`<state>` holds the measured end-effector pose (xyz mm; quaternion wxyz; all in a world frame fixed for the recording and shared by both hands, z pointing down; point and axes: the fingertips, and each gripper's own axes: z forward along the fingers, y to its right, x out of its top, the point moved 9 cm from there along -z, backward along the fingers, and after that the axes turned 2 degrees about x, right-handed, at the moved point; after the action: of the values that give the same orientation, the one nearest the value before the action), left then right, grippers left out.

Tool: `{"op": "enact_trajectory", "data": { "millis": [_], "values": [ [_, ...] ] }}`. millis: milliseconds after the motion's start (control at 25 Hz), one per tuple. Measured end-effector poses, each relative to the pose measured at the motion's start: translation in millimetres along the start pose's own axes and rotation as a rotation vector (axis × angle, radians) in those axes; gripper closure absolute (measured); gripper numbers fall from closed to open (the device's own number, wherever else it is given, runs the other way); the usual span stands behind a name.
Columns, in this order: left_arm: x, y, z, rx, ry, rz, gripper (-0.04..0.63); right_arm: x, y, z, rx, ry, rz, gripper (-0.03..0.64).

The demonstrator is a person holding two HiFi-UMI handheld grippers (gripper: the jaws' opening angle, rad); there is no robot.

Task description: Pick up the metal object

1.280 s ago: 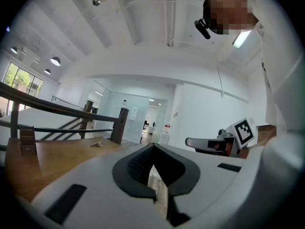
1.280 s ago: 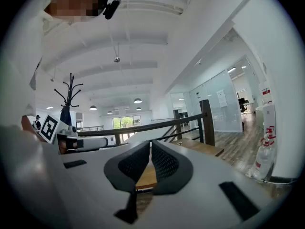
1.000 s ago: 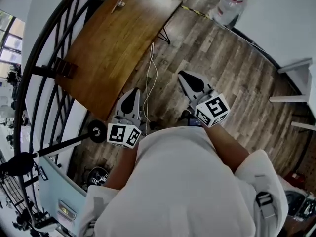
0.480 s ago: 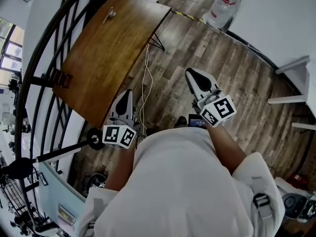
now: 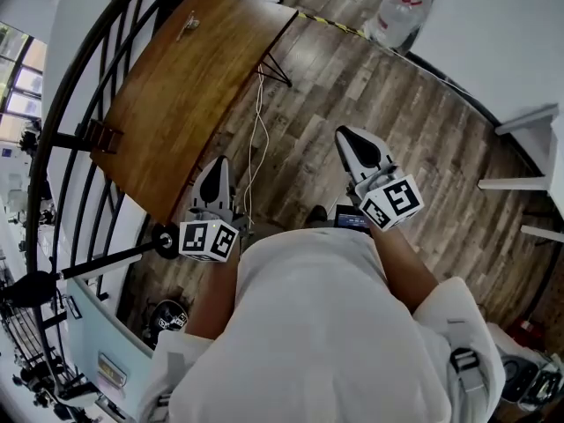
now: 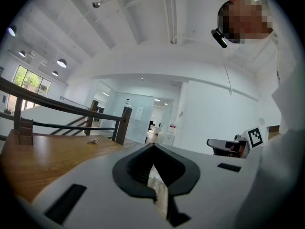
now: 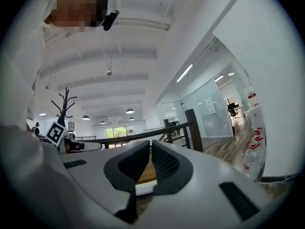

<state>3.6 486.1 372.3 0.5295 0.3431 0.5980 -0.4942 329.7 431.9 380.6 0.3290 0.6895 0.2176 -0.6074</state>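
Left claw and right claw closed, empty; metal object far ahead on table.

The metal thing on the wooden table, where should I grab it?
It is too small and far away to show its exact shape. The metal thing lies low and flat on the table near its far end, so probably come from straight above and pinch across its narrow middle.

A brown wooden counter stands on a floor of grey-brown planks. A dark railing runs along one long side of the counter. A thin white cable hangs beside the opposite edge. Clear plastic bottles stand well apart from the counter, by a white wall.
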Motion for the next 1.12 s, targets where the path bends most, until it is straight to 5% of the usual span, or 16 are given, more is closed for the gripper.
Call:
{"op": "enact_trajectory", "data": {
  "millis": [480, 1120],
  "values": [
    [-32, -24, 9, 0.074, -0.085, -0.05, 0.583, -42, 18, 32, -0.006, -0.099, 0.07, 0.588],
    [10, -134, 165, 0.04, 0.056, -0.135, 0.583, 13, 76, 195, 0.02, -0.123, -0.068, 0.588]
  ]
}}
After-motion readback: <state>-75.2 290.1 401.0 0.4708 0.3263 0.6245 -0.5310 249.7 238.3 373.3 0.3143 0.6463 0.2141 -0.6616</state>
